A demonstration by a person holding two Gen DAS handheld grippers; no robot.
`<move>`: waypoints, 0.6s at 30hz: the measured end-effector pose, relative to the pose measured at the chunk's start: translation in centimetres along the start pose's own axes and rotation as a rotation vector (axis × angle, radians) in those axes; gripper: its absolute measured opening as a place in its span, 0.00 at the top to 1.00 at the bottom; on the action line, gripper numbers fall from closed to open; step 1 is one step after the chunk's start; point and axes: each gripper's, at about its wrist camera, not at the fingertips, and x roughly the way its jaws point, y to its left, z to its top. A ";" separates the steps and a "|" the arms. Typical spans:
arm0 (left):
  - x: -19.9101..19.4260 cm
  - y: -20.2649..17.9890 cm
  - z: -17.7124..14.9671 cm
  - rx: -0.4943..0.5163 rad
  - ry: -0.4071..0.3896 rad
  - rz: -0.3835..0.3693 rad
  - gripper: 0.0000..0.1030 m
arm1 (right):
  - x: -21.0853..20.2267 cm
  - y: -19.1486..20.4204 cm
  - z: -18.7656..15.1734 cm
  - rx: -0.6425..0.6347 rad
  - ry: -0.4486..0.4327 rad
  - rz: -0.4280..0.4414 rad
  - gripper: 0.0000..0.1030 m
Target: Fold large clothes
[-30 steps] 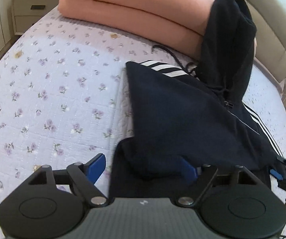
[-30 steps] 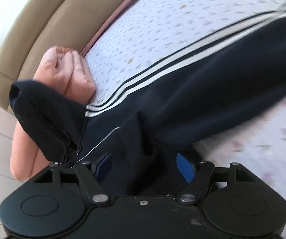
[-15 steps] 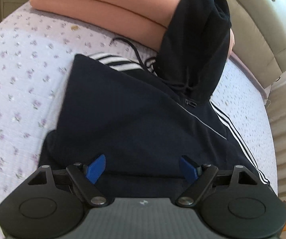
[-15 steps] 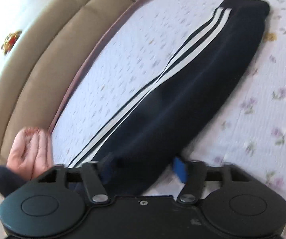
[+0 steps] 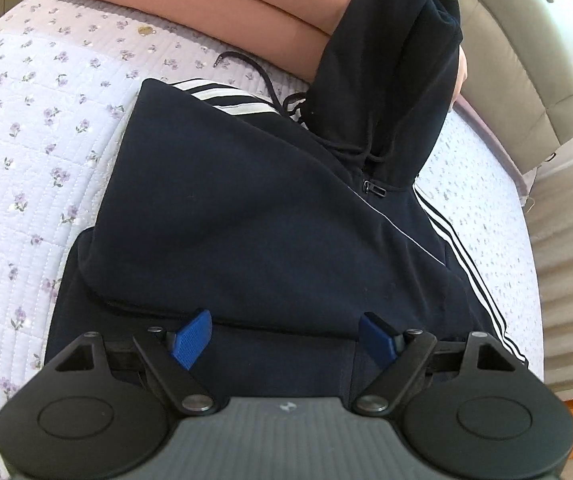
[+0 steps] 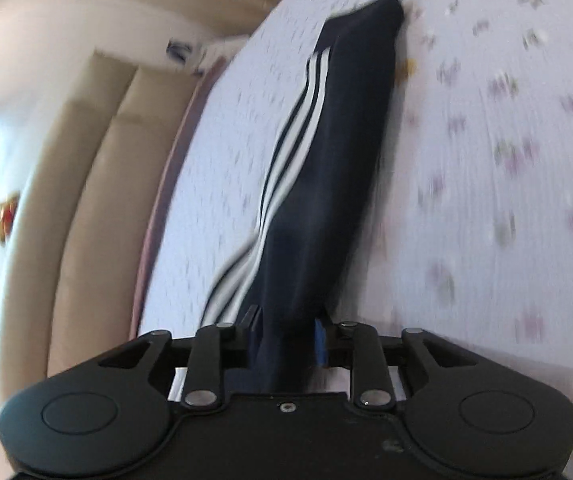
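— Two claws, one hoodie [image 5: 246,216], spread dark on the flowered bedspread [image 5: 26,152], hood propped against the pink blanket [image 5: 214,12].

— And the right gripper [image 6: 286,332]?

— Pinching the striped sleeve [image 6: 326,152] near its shoulder end, though its jaws are easing apart. The left gripper [image 5: 286,334] hangs wide over the hem, holding nothing.

— What might go wrong?

— I'd guess the sleeve slips free mid-fold; a loosening pinch on thick fleece would do it.
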 end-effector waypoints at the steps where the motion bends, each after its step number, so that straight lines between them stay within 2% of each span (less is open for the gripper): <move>1: 0.0 0.0 0.0 0.005 -0.003 0.003 0.20 | 0.6 -0.1 0.8 -0.007 -0.014 0.006 0.73; 4: 0.1 0.0 0.1 0.017 -0.011 0.006 0.20 | 2.0 -0.7 2.7 0.025 -0.060 0.037 0.82; 6: 0.2 0.1 0.1 0.016 -0.011 0.009 0.20 | 2.5 -1.5 3.8 0.062 -0.087 0.033 1.00; 7: 0.2 0.2 0.2 0.016 -0.011 0.010 0.20 | 2.8 -1.5 4.3 0.077 -0.091 0.011 1.00; 8: 0.1 0.3 0.2 0.015 -0.013 0.011 0.20 | 3.0 -1.4 4.5 0.072 -0.098 0.002 0.95; 10: -0.2 0.5 0.2 0.020 -0.022 0.017 0.20 | 3.1 0.9 4.6 -0.023 -0.116 -0.022 0.93; 11: -0.3 0.5 0.2 0.023 -0.027 0.023 0.20 | 3.1 2.2 4.6 -0.070 -0.124 -0.008 0.93; 15: -0.7 0.9 0.3 0.036 -0.051 0.041 0.15 | 1.4 8.1 4.6 -0.153 -0.165 0.139 0.93; 18: -0.8 1.4 0.2 0.023 -0.054 0.011 0.15 | -0.4 13.5 3.8 -0.212 -0.180 0.271 0.93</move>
